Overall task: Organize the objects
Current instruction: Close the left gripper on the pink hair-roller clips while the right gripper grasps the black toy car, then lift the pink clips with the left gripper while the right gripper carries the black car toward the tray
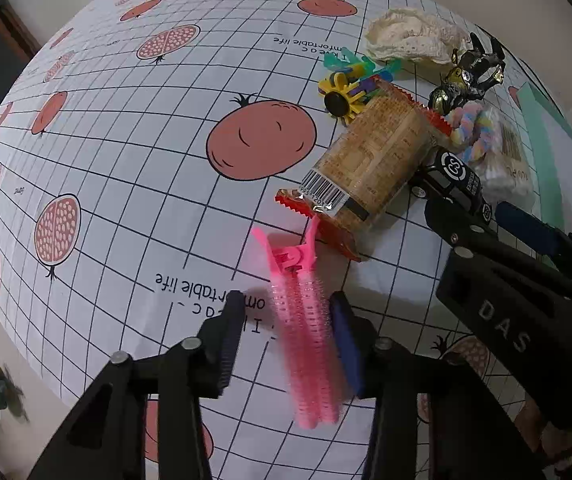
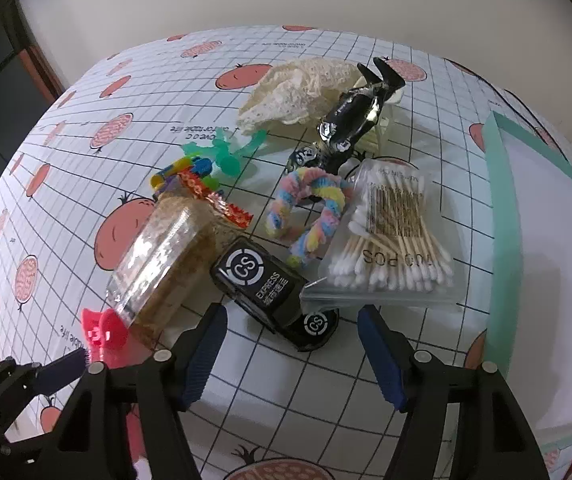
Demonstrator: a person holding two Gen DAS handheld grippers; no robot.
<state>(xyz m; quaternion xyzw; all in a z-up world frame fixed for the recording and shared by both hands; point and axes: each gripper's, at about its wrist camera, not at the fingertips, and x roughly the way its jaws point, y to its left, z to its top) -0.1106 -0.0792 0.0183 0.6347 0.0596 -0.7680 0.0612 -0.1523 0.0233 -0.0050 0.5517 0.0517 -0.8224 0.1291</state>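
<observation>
Here the pink hair-roller clip [image 1: 305,320] lies on the pomegranate-print tablecloth [image 1: 126,152], between the spread fingers of the left gripper [image 1: 289,344], blurred, contact unclear. Its hinge end touches the snack packet [image 1: 369,160]. The right gripper [image 2: 291,356] hangs open just before the black toy van [image 2: 270,284], beside the cotton-swab bag [image 2: 389,240].

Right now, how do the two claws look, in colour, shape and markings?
Both are matte black plastic frames with silver screw heads. Each finger ends in a ribbed dark blue pad. The left claw looks the same as the right claw, whose side shows the letters "DAS".
</observation>
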